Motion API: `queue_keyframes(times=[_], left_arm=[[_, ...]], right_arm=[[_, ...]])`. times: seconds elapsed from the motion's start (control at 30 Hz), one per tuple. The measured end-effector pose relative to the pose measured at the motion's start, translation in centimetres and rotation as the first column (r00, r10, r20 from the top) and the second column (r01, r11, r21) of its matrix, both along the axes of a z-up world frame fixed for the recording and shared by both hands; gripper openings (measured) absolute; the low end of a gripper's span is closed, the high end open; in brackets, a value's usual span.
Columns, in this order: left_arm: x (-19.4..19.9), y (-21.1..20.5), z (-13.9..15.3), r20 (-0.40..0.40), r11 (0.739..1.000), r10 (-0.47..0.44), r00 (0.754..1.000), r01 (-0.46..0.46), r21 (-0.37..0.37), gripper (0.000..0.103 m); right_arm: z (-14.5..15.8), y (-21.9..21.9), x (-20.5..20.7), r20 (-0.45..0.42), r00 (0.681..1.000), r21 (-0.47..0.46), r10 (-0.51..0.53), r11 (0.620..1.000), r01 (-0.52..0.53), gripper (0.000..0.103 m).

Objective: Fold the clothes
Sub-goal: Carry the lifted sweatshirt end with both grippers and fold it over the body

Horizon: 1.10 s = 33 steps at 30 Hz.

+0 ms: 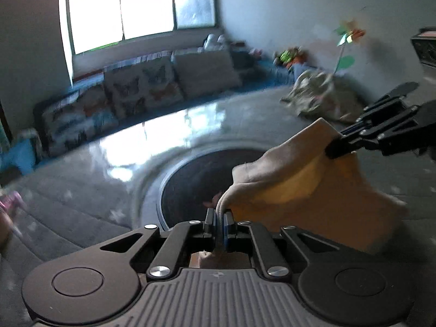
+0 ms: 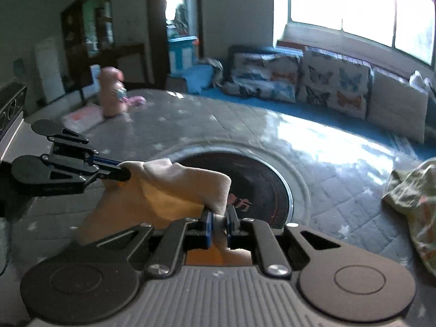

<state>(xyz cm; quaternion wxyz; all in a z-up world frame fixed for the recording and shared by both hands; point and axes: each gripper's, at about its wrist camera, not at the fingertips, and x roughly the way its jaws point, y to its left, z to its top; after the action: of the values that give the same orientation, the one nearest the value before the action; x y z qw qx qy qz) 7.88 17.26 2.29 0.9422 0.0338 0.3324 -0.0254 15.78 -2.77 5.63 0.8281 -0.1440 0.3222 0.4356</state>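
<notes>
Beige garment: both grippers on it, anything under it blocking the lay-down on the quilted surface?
Nothing visible. The left gripper and right gripper both pinch the beige garment; below it is bare quilted surface and its dark round inset. The floral garment lies off to the side.

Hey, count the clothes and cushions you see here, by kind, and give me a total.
Peach garment held between left gripper and right gripper: 1
Patterned garment heap: 1
Butterfly cushions: 2
Plain cushion: 1
Total: 5

Left gripper [image 1: 219,219] and right gripper [image 2: 219,219] look alike: matte black linkage arms with silver screw heads, blue-edged finger pads, round black pivot discs, and a ribbed grey housing.
</notes>
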Motion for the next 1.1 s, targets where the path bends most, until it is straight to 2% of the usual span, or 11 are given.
queue_keyframes(times=[0.13, 0.23, 0.27, 0.3, 0.37, 0.43, 0.5, 0.63, 0.67, 0.93, 1.1], left_arm=[[2.2, 0.9, -2.7, -0.06, 0.999, 0.05, 0.997, -0.051, -0.012, 0.01], [2.1, 1.6, -3.3, -0.057, 0.998, 0.067, 0.996, -0.068, -0.015, 0.023], [1.9, 1.9, -3.3, -0.051, 0.997, 0.07, 0.996, -0.071, -0.013, 0.032], [1.7, 2.0, -3.2, -0.047, 0.997, 0.078, 0.996, -0.078, -0.008, 0.045], [1.6, 2.2, -2.8, -0.034, 0.995, 0.096, 0.995, -0.096, -0.009, 0.057], [1.3, 2.3, -2.8, -0.022, 0.995, 0.102, 0.995, -0.103, -0.014, 0.063], [1.1, 2.1, -2.7, -0.015, 0.994, 0.11, 0.994, -0.11, -0.012, 0.084], [0.4, 1.4, -2.4, 0.003, 0.995, 0.103, 0.995, -0.103, -0.017, 0.099], [0.2, 1.2, -2.3, 0.007, 0.995, 0.098, 0.995, -0.098, -0.019, 0.103], [0.1, 0.7, -2.6, -0.009, 0.993, 0.116, 0.993, -0.116, -0.004, 0.103], [0.1, 0.8, -2.6, -0.006, 0.991, 0.134, 0.991, -0.134, -0.008, 0.103]], right_arm=[[-3.5, 1.6, 2.6, -0.052, 0.995, -0.012, -0.085, 0.996, 0.084, 0.012], [-4.7, 1.1, 3.5, -0.074, 0.988, 0.003, -0.139, 0.99, 0.139, 0.015], [-4.6, 0.6, 3.5, -0.071, 0.985, 0.012, -0.157, 0.987, 0.159, 0.016], [-4.3, 0.1, 3.5, -0.066, 0.982, 0.022, -0.176, 0.984, 0.178, 0.016], [-3.9, -0.7, 3.3, -0.056, 0.981, 0.029, -0.185, 0.982, 0.187, 0.019], [-3.5, -1.4, 2.7, -0.055, 0.983, 0.031, -0.178, 0.983, 0.18, 0.031], [-3.5, -1.8, 2.0, -0.058, 0.984, 0.025, -0.168, 0.985, 0.17, 0.033], [-4.3, -2.3, 0.8, -0.096, 0.984, 0.032, -0.153, 0.987, 0.157, 0.033], [-4.5, -2.4, 0.7, -0.102, 0.983, 0.033, -0.151, 0.987, 0.155, 0.037], [-5.3, -3.4, 1.6, -0.126, 0.971, 0.064, -0.204, 0.975, 0.213, 0.039], [-5.6, -4.3, 2.0, -0.123, 0.963, 0.032, -0.239, 0.969, 0.244, 0.037]])
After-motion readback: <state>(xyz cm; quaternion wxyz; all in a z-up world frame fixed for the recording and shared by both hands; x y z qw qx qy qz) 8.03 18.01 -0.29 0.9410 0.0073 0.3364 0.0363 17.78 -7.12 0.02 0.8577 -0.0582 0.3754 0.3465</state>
